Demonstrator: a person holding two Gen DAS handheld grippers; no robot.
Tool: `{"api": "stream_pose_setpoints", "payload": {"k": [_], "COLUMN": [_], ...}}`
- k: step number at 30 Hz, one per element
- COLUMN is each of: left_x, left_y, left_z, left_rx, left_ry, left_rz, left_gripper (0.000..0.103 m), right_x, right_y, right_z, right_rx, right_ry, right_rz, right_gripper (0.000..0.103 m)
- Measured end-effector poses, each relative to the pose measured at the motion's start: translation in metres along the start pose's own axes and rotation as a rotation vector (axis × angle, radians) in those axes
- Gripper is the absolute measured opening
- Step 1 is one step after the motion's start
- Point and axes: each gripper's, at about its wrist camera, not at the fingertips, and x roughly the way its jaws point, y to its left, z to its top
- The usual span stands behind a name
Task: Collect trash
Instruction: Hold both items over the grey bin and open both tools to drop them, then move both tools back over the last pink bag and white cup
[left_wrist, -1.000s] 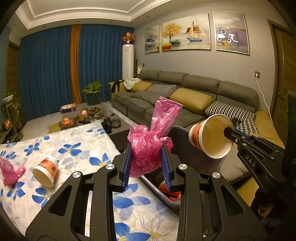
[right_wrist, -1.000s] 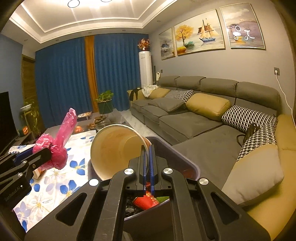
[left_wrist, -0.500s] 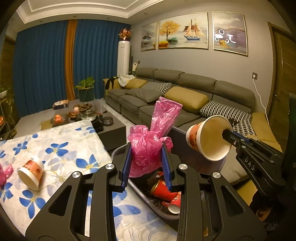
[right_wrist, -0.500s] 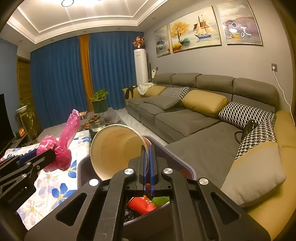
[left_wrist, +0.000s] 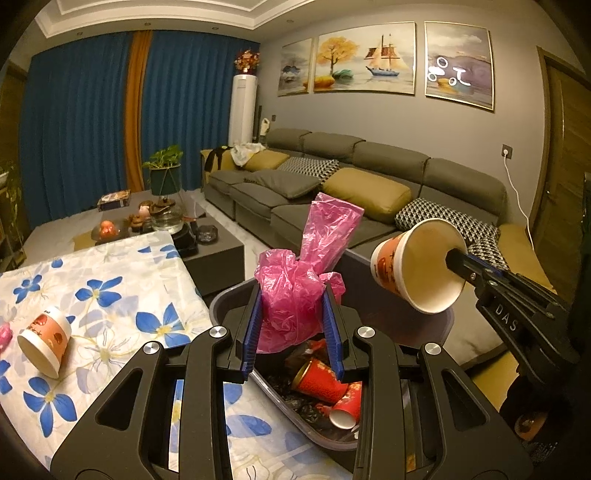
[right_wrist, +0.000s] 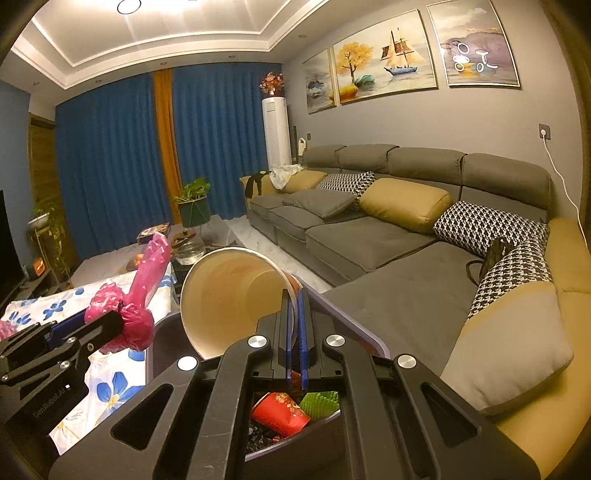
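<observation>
Both tongs are loaded over the bin. Left tongs (left_wrist: 293, 325) are clenched on a crumpled pink plastic bag (left_wrist: 295, 295), its blue pads pressing either side of the wad while a loose tail of film stands up above them. Right tongs (right_wrist: 295, 332) are pinched tight on the wall of a paper cup (right_wrist: 236, 299), one pad inside the rim and one outside, so the cup hangs on its side with its mouth turned back toward the camera.

What the coming drop turns on is what lies under each load. The grey trash bin (left_wrist: 236, 299) sits hard against the near right edge of the flowered surface (left_wrist: 110, 288), already holding red cups (left_wrist: 321, 380) and dark scraps. In the left view the pink bag hangs directly above the bin's open mouth, on the side nearest the surface. The cup's long axis runs roughly level, base pointing away toward the sofa (right_wrist: 369, 236), and it hangs over the bin's far rim; whether it is wholly inside the opening I cannot tell. The left load looks the better placed to fall cleanly.

Both hands tip the tongs gently downward, side by side, left nearer the surface.

One more paper cup (left_wrist: 46, 338) lies on its side near the left edge of the surface, and a scrap of pink (left_wrist: 3, 334) beside it.
</observation>
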Motion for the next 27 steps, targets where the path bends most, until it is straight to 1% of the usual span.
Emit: {"api": "stream_pose_setpoints", "payload": {"k": [8, 17, 18, 19, 20, 21, 22, 24, 26, 27], "left_x": [0.002, 0.011, 0.012, 0.013, 0.015, 0.015, 0.015, 0.013, 0.011, 0.009], "left_y": [0.001, -0.001, -0.001, -0.001, -0.001, 0.000, 0.001, 0.005, 0.010, 0.013], "left_z": [-0.002, -0.003, -0.003, -0.003, -0.003, -0.004, -0.004, -0.005, -0.005, -0.005], "left_rx": [-0.005, -0.019, -0.021, -0.019, -0.017, -0.016, -0.017, -0.030, -0.051, -0.061], "left_ry": [0.002, 0.003, 0.002, 0.004, 0.004, 0.000, -0.007, -0.015, -0.015, -0.018], "left_rz": [-0.004, -0.032, -0.039, -0.043, -0.040, -0.039, -0.029, -0.027, -0.006, 0.003], "left_gripper": [0.030, 0.031, 0.035, 0.044, 0.052, 0.072, 0.079, 0.082, 0.087, 0.089], "right_x": [0.006, 0.016, 0.018, 0.018, 0.018, 0.015, 0.013, 0.012, 0.009, 0.008], "right_y": [-0.003, -0.005, -0.006, -0.007, -0.008, -0.011, -0.012, -0.015, -0.018, -0.018], "right_z": [0.003, 0.005, 0.006, 0.006, 0.005, 0.002, 0.002, 0.001, 0.001, 0.002], "right_rx": [0.006, 0.019, 0.022, 0.029, 0.035, 0.040, 0.043, 0.045, 0.053, 0.053], "right_ry": [0.002, 0.002, 0.005, 0.003, -0.002, -0.013, -0.027, -0.028, -0.026, -0.028], "right_rz": [-0.006, -0.010, -0.005, -0.002, -0.005, -0.008, -0.017, -0.021, -0.028, -0.031], "right_gripper": [0.004, 0.004, 0.013, 0.035, 0.045, 0.053, 0.053, 0.053, 0.053, 0.054]}}
